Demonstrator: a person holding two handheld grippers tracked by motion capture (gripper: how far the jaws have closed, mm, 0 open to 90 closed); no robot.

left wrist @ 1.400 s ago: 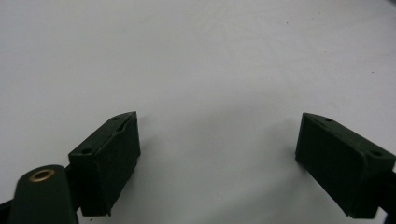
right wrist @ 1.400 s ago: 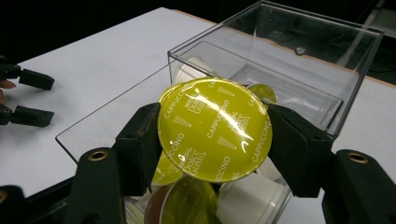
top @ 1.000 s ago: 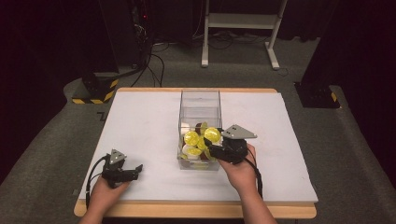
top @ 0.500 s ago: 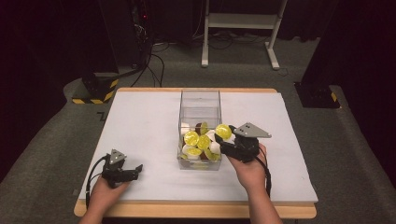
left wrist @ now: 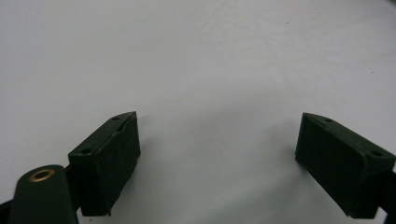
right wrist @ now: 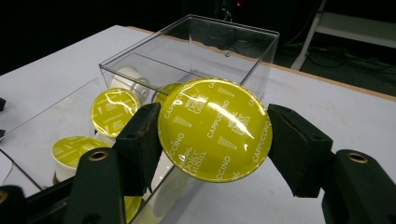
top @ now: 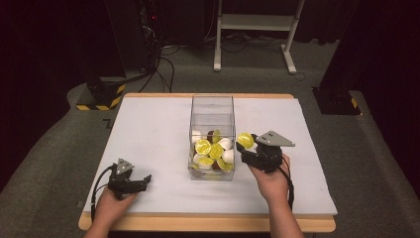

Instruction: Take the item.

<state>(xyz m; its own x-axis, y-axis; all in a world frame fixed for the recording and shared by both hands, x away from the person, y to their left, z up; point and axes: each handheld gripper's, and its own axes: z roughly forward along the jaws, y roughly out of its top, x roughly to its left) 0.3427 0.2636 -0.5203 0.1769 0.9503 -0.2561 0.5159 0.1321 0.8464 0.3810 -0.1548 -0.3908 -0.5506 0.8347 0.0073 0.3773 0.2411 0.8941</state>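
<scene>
Here the right gripper (top: 246,143) is clamped on a round coffee capsule with a shiny yellow-green foil lid printed "Cappuccino" (right wrist: 215,129); both black pads press on its rim from either side, lid facing the gripper's camera. In the high view the held capsule (top: 245,140) sits just outside the right wall of the clear rectangular plastic box (top: 212,106), near that box's near half, raised off the table. The right hand (top: 270,178) comes in from the near edge, its gripper pointing left toward the box.

The box stands at the middle of the white table top (top: 148,134), long side running near to far. Its near half holds a heap of more capsules (top: 210,151), some showing yellow-green lids, some white bodies, one or two dark ones; far half looks bare. The right gripper view shows two yellow lids lying inside the box (right wrist: 114,112) behind the left pad.

The left gripper (top: 141,181) lies low on the table at the near left, well apart from the box, held by the left hand (top: 111,203). Its jaws stand wide with nothing between them, just bare white surface (left wrist: 210,70)
</scene>
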